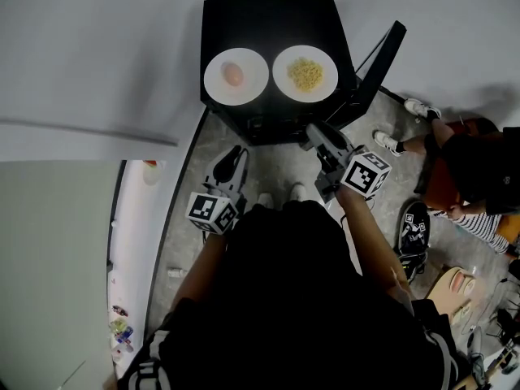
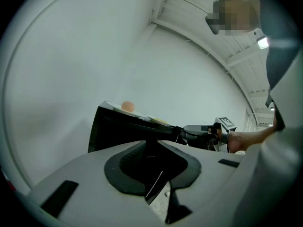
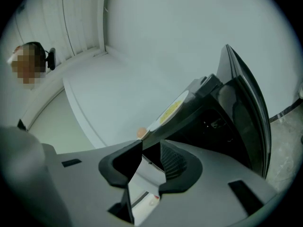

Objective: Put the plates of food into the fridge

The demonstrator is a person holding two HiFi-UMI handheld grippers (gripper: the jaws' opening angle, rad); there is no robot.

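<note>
Fridge [image 1: 268,15]: black, low, standing on the floor against the white wall; door [image 1: 382,59] swung wide off its right side.
Egg plate [image 1: 215,81]: white and round, on the left half of the fridge top, close to the front edge; carrying one pale brown egg [image 1: 233,74] at its middle.
Noodle plate [image 1: 283,65]: same white round kind, on the right half of the fridge top, just beside the egg plate but not touching it; heaped with a small yellow pile of noodles [image 1: 305,74].
Left gripper [image 2: 150,161]: hanging in front of the fridge's left front corner, below the level of the plates; tongs drawn in to a thin slit, gripping nothing.
Right gripper [image 3: 150,151]: up at the fridge's front edge, under the noodle plate; tongs wide apart, floor showing through the gap, nothing pinched.
Both plates: out on top, neither one inside yet.
</note>
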